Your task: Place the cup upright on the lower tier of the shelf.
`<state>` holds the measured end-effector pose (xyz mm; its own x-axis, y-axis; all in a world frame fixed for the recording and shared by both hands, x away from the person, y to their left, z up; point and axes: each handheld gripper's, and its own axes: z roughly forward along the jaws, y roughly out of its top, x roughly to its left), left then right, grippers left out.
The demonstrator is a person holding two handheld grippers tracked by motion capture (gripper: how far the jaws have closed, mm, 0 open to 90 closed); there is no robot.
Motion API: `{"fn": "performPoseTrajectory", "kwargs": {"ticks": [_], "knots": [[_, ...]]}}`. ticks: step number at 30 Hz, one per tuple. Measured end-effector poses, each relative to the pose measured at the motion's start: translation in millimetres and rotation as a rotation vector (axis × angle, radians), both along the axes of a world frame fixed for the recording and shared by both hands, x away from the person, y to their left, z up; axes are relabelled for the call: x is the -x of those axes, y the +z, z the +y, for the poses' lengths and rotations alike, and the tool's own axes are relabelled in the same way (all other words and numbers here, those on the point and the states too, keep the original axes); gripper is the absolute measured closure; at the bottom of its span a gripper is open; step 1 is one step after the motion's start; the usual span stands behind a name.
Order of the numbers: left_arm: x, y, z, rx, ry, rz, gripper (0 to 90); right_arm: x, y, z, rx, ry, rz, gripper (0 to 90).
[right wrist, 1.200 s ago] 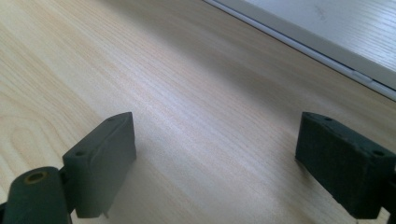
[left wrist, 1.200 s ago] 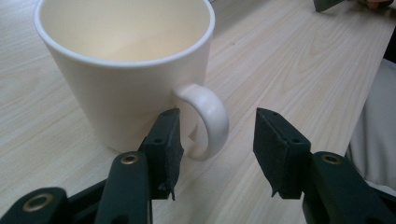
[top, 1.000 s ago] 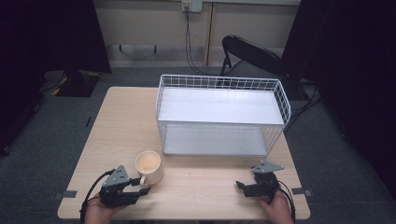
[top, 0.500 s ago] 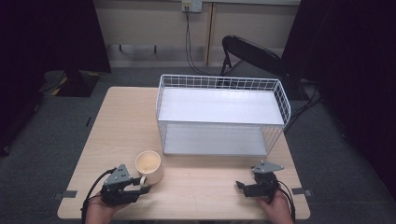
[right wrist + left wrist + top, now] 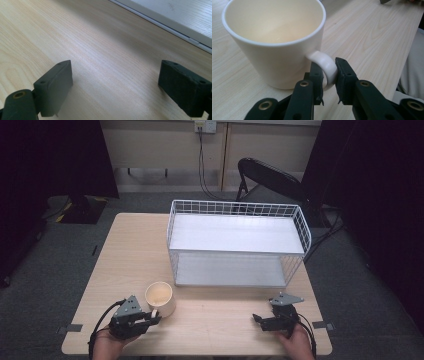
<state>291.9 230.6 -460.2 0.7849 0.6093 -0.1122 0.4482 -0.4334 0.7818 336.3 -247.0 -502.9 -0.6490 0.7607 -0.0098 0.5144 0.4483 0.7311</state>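
A pale wood tabletop stands on grey carpet, its near edge toward the person, whose hands come in at the two front corners; the left hand-held gripper lies low at the front left, a grey three-cornered plate on its top and a black cable looping back from it; in the left gripper view its two black jaws are closed on the handle of a cream mug, one jaw on each side of the loop and pressed against it; the mug stands upright on the tabletop just beyond that gripper, open mouth up, its inside bare; the right hand-held gripper rests at the front right, well apart from the mug, pointing toward the left gripper; in the right gripper view its jaws stand wide apart with only bare wood between them, grasping nothing; beyond the mug and both hands sits a white wire basket, two-tiered, with a white upper shelf and a white lower shelf; behind the table a black folding chair stands by the wall, where a cable hangs from a socket.
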Motion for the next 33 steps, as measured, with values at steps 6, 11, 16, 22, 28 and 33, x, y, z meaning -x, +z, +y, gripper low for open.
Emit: {"fn": "performPoseTrajectory", "kwargs": {"ticks": [6,11,16,22,28,33], "knots": [[0.3,0.2,-1.8,-0.002,-0.004,0.009,78.1,0.0,0.0,0.0,0.0,0.0,0.0,11.7],[1.9,3.0,-4.9,-0.012,-0.023,-0.021,80.0,0.0,0.0,0.0,0.0,0.0,0.0,11.6],[2.3,5.7,-8.0,0.005,-0.027,-0.023,80.8,0.0,0.0,0.0,0.0,0.0,0.0,11.7],[3.1,9.7,-7.2,0.012,-0.008,-0.048,81.3,0.0,0.0,0.0,0.0,0.0,0.0,11.6],[3.7,11.6,-6.8,0.024,-0.004,-0.051,82.0,0.0,0.0,0.0,0.0,0.0,0.0,11.7],[3.9,13.1,-5.2,0.041,0.014,-0.049,82.4,-0.1,0.0,0.0,0.0,0.001,-0.001,11.7]]}}
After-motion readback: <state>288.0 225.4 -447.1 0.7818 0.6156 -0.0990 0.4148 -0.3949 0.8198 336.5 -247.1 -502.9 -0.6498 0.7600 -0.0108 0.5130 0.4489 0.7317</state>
